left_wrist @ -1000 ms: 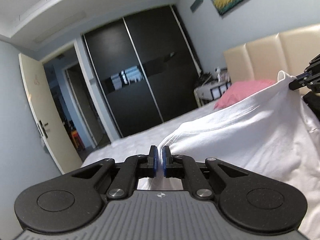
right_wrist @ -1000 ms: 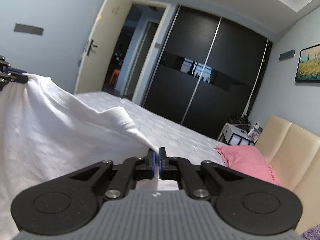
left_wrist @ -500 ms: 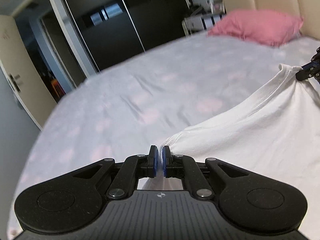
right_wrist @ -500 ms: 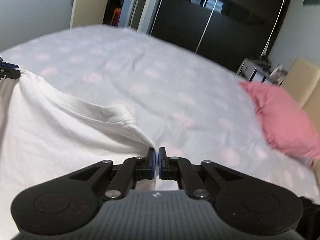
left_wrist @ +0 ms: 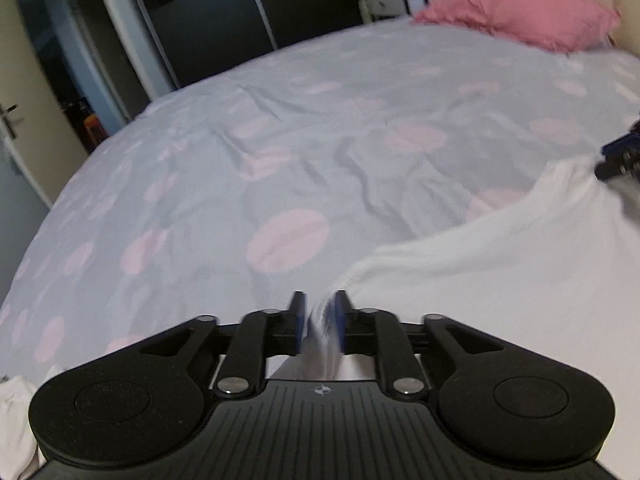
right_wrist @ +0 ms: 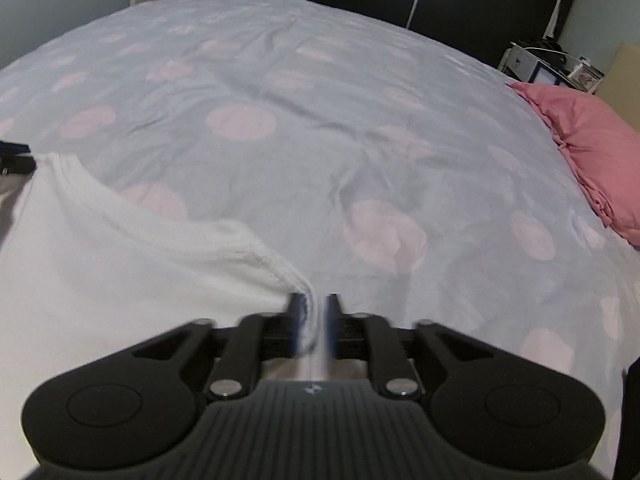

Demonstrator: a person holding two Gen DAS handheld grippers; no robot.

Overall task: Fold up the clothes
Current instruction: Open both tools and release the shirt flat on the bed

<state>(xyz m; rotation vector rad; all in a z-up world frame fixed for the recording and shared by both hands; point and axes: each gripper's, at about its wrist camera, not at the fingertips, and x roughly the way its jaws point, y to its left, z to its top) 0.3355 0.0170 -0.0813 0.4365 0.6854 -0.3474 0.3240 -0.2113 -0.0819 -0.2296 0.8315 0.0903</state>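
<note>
A white T-shirt (left_wrist: pixel 500 264) lies spread on the bed, its collar edge toward the far side; it also shows in the right wrist view (right_wrist: pixel 112 264). My left gripper (left_wrist: pixel 320 312) has its jaws a little apart with the shirt's corner between them, blurred. My right gripper (right_wrist: pixel 314 314) is likewise parted, with the other corner slipping between its fingers. The right gripper's tip (left_wrist: pixel 618 156) shows at the left view's right edge; the left gripper's tip (right_wrist: pixel 14 156) shows at the right view's left edge.
The bed (left_wrist: pixel 280 140) has a grey cover with pink dots. A pink pillow (left_wrist: pixel 516 12) lies by the headboard. A dark wardrobe (left_wrist: pixel 240 0), an open door and a cluttered nightstand (right_wrist: pixel 548 64) stand beyond. More white cloth (left_wrist: pixel 12 412) lies at the lower left.
Both grippers swung down from mid-air to the bed, laying the shirt flat. Their jaws, shut on the shirt's corners before, have now parted.
</note>
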